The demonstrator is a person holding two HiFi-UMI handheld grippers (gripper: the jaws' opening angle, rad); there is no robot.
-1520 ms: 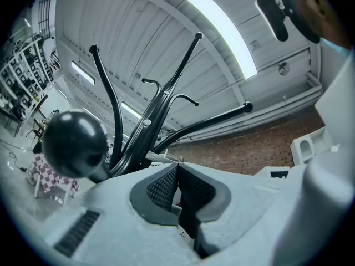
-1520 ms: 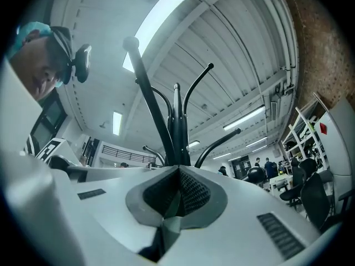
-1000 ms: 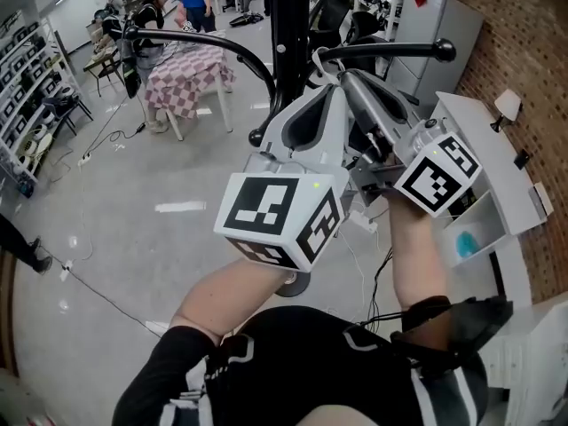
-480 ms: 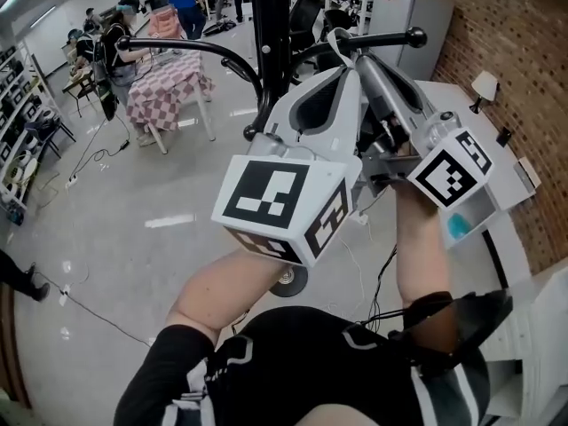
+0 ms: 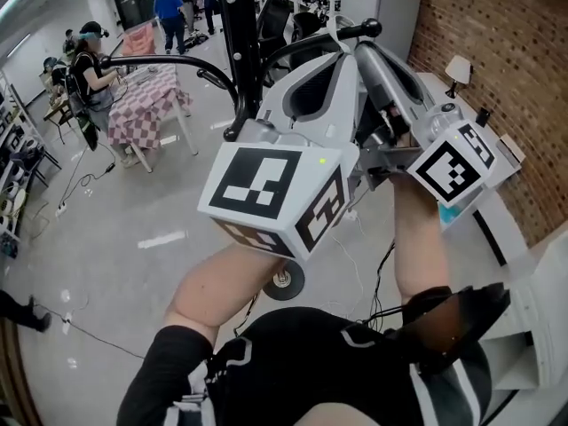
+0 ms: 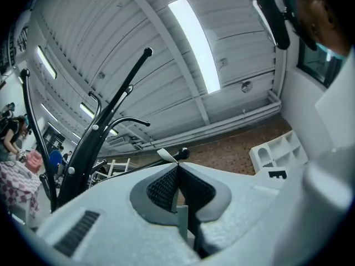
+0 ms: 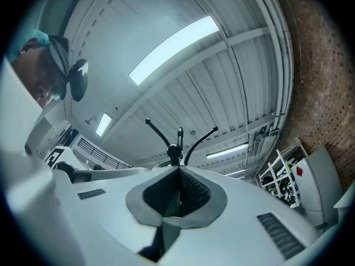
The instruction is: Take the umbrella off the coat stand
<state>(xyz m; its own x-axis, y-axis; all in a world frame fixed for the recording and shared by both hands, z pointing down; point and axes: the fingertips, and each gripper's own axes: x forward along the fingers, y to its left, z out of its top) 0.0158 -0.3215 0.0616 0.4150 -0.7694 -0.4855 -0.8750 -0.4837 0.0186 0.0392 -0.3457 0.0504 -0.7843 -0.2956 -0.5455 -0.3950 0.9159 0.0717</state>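
Note:
The black coat stand (image 5: pixel 235 51) rises in front of me, one curved hook (image 5: pixel 355 32) reaching right to a ball knob. A white strap loop (image 5: pixel 331 38) hangs by that hook. No umbrella body shows; both grippers cover that spot. My left gripper (image 5: pixel 335 56) points up at the hook, jaws shut. In the left gripper view a white strap (image 6: pixel 165 154) sticks out of the left gripper (image 6: pixel 177 166), just short of the knob (image 6: pixel 183 153). My right gripper (image 5: pixel 362 50) lies close beside it, also shut. The right gripper (image 7: pixel 178 168) shows nothing between its pads, a knob (image 7: pixel 173 151) just beyond.
The stand's round base (image 5: pixel 284 280) sits on the grey floor under my arms. A brick wall (image 5: pixel 497 43) and white shelving (image 5: pixel 497 229) stand close on the right. A checked-cloth table (image 5: pixel 146 105) and several people are at the back left. Cables run across the floor.
Both grippers, still shut, have moved up and along the hook towards its knob end, the white strap going with the left one. The head view has swung left.

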